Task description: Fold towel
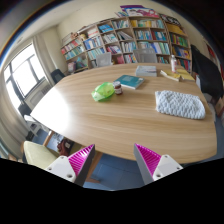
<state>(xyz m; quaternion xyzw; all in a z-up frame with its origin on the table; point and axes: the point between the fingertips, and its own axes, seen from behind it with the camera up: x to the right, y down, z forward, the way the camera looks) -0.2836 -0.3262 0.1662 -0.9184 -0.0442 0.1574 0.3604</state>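
Towel [180,104] lies folded near the round table's [110,125] far right edge, well beyond the gripper [110,163], whose pink-padded fingers [80,162] hang wide apart, holding nothing, over the table's near rim.

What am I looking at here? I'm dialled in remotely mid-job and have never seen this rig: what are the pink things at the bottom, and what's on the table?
There is a single picture, taken by a wide-angle camera riding on a hand-held two-finger gripper and looking forward along its fingers. The pink things are pads on the inner faces of those fingers; they belong to the tool. The fingers stand apart, open, with nothing between them.

Beyond them is a large oval wooden table. On it, well ahead of the fingers, lie the towel, a pale crumpled cloth; a green object; a blue book; and a small bottle at the far side. Bookshelves line the back wall, and a window is beside them. Nothing is held yet.
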